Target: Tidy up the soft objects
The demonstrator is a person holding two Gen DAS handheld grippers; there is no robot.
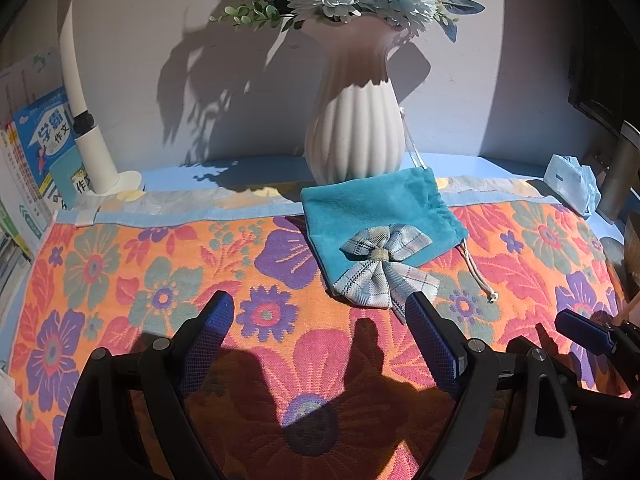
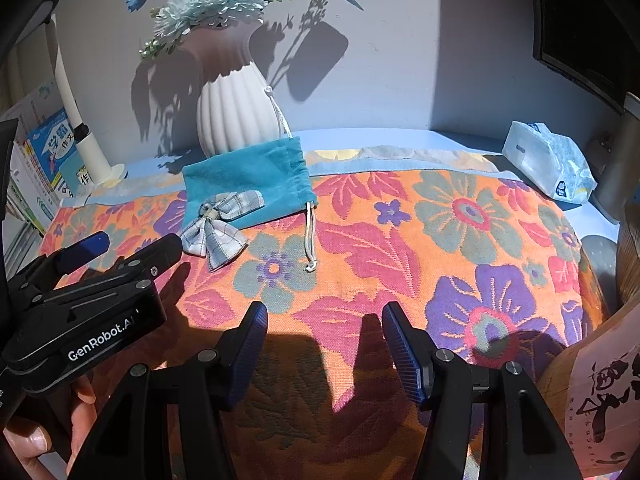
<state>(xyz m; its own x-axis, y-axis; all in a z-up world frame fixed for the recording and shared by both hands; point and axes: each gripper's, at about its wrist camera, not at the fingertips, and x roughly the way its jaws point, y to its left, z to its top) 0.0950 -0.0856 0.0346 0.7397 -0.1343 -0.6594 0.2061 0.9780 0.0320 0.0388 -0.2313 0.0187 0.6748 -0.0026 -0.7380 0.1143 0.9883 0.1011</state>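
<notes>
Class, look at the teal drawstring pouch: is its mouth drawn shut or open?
Drawn shut. The teal pouch is gathered into puckers at its right end, with the cords trailing out across the floral cloth.

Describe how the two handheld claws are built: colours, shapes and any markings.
Both claws, left claw and right claw, have black plastic frames with round silver pivot pins and two flat fingers faced with ribbed blue pads. The left claw's black body carries white "GenRobot.AI" lettering. No cables or sleeves show.
</notes>
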